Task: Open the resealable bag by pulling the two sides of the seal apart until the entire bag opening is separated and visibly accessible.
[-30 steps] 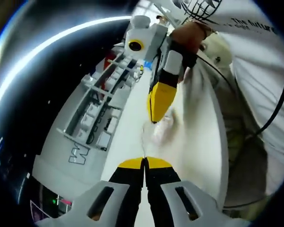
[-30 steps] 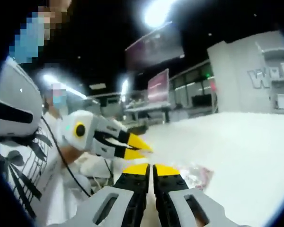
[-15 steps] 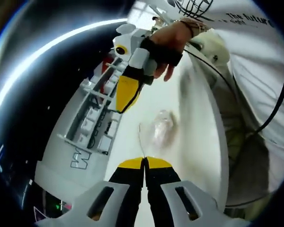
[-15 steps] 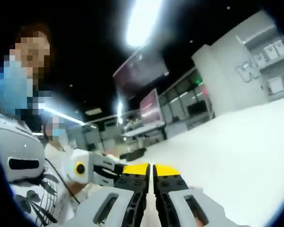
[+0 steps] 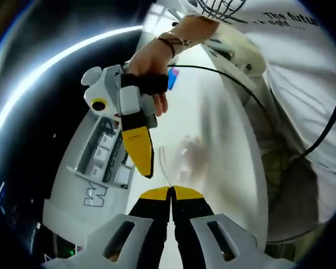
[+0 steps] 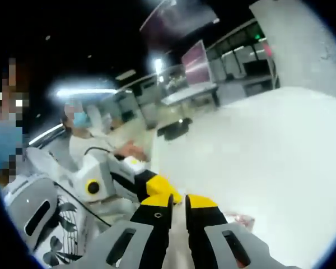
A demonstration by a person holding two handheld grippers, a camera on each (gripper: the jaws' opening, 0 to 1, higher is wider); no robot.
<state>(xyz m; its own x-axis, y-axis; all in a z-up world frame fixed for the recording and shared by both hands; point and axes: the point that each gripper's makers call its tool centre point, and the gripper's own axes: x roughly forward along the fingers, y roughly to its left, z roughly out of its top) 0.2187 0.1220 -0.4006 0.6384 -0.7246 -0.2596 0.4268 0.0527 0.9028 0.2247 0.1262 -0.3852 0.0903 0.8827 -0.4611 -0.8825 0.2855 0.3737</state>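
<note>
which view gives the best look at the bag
The left gripper view: the bag lies on the white table ahead of the left gripper, though motion-blurred. In the right gripper view just a corner of the bag peeks out beside the right gripper fingers.

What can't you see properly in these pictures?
- Bag, left gripper view: motion blur hides its seal, so open or shut can't be told.
- Bag, right gripper view: just a corner shows past the right claw.
- What the left claw pinches: a thin strip, too small to tell.
- Left claw, right gripper view: tips partly hidden behind the right claw.
</note>
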